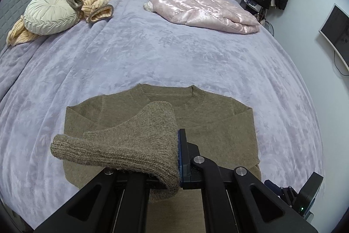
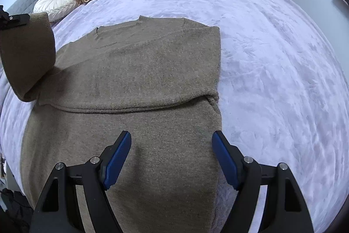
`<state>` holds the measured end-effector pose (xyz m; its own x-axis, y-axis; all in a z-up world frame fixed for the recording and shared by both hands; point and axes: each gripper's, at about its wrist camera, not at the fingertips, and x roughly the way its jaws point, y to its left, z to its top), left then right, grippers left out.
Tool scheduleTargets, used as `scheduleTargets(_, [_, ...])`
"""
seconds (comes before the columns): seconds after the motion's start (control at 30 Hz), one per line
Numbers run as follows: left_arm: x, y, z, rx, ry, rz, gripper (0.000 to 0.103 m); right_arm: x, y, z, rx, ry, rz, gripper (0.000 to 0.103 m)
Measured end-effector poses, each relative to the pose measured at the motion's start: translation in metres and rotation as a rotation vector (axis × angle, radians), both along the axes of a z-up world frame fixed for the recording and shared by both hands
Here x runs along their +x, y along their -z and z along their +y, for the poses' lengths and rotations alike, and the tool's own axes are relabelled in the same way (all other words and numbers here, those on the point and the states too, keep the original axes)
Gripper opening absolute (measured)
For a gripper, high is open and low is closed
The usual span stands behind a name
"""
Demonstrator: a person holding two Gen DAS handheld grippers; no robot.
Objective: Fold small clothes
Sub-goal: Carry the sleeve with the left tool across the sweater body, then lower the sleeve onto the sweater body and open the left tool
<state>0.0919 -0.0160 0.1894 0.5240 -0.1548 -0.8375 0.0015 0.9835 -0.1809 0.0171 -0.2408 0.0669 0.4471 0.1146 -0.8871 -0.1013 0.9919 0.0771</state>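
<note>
One sleeve [image 1: 122,145] hangs pinched in the left gripper [image 1: 177,156]; right gripper [image 2: 171,158] gapes empty over the sweater [image 2: 135,71]. Dragging could rumple the folded body.

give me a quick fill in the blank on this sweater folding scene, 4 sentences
1. The left claw is shut on the brown sweater's ____, lifting it above the body.
2. The right claw hovers ____ over the sweater, gripping nothing.
3. The sweater lies on a ____ bedspread.
4. The shiny padded jacket at the far side of the bed is ____ in colour.

Missing words: sleeve; open; lavender; pink
</note>
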Motion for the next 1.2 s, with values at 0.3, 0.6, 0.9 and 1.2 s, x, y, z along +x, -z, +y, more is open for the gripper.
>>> scheduleTargets(0.3, [0.001, 0.004, -0.074, 0.064, 0.098, -0.009, 0.006, -0.009, 0.003, -0.032, 0.021, 0.055, 0.000, 0.079])
scheduleTargets(0.6, [0.006, 0.066, -0.151, 0.153, 0.180, 0.074, 0.006, -0.022, 0.013, -0.066, 0.056, 0.126, -0.003, 0.079])
scheduleTargets(0.9, [0.012, 0.121, -0.185, 0.186, 0.205, 0.161, 0.006, -0.032, 0.021, -0.090, 0.087, 0.157, -0.010, 0.079])
scheduleTargets(1.2, [0.022, 0.144, -0.177, 0.023, 0.190, 0.253, 0.086, -0.035, 0.021, -0.095, 0.094, 0.153, -0.026, 0.079])
